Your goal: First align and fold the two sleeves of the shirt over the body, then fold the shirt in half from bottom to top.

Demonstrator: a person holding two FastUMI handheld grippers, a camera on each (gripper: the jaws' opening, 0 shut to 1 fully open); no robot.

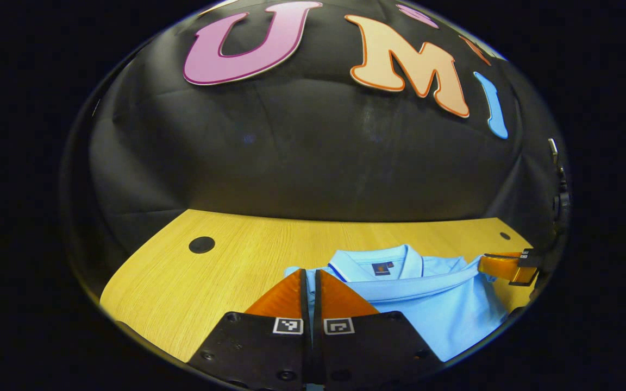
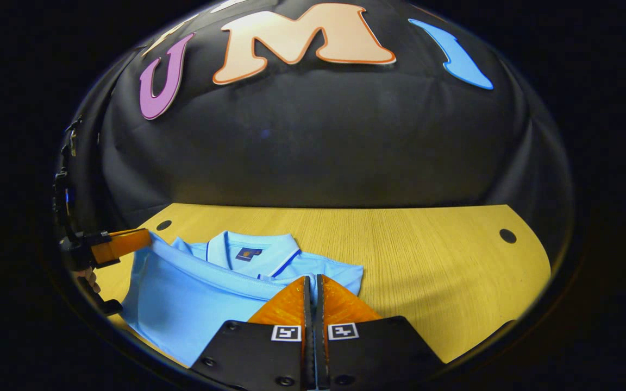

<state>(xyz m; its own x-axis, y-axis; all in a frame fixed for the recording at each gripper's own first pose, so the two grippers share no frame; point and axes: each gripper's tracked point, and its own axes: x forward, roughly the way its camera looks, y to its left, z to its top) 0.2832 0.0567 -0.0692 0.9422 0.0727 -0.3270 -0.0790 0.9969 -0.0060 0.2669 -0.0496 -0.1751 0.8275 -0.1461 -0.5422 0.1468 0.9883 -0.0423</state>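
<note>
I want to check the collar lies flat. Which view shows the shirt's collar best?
The right gripper view: the collar sits open and unblocked above the fingers. In the left gripper view the collar also shows, but its near side is partly hidden behind the fingers.

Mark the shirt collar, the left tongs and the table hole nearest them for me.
shirt collar (image 1: 368,259): left gripper view, on the collar's back band.
left tongs (image 1: 310,279): left gripper view, between the fingertips.
table hole (image 1: 201,245): left gripper view, on the hole's middle.
</note>
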